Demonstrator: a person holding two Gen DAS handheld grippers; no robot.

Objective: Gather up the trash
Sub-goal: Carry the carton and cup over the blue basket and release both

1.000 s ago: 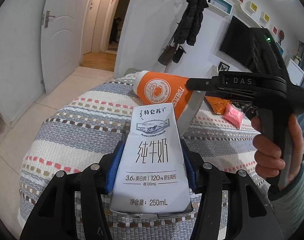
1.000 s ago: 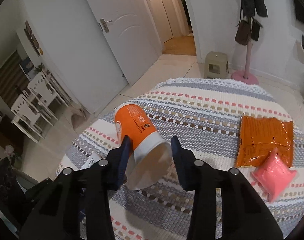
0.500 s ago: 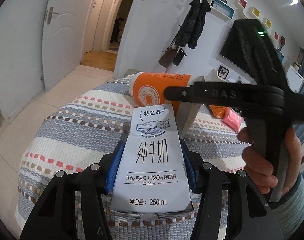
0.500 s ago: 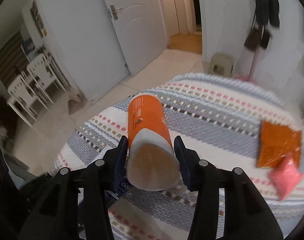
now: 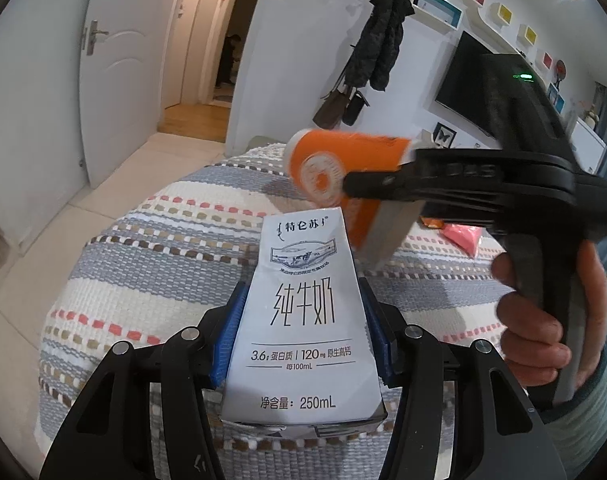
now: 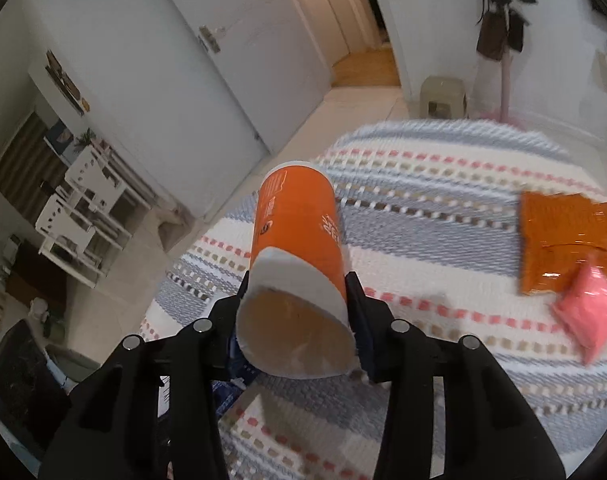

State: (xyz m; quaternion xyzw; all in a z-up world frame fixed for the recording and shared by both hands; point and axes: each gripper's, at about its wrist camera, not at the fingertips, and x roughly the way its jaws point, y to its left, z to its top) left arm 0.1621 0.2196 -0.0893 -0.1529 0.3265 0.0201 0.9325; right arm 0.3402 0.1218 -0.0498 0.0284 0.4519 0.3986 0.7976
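Observation:
My left gripper (image 5: pixel 303 328) is shut on a white 250 mL milk carton (image 5: pixel 303 320) and holds it above the striped tablecloth (image 5: pixel 151 272). My right gripper (image 6: pixel 295 320) is shut on an orange and white paper cup (image 6: pixel 295 240), held on its side with the open mouth facing the camera. In the left wrist view the cup (image 5: pixel 343 164) and the right gripper sit just beyond and to the right of the carton. An orange snack packet (image 6: pixel 567 240) and a pink packet (image 6: pixel 587 316) lie on the cloth at the right.
The round table with the striped cloth (image 6: pixel 443 184) stands over a tiled floor. A white door (image 6: pixel 223 60) and a small stool (image 6: pixel 443 96) are beyond it. A coat rack (image 5: pixel 383 40) and a wall TV (image 5: pixel 475 80) stand behind.
My right gripper has lifted the cup and swung it leftward, level with the top of the carton. The left gripper has kept hold of the carton and risen slightly.

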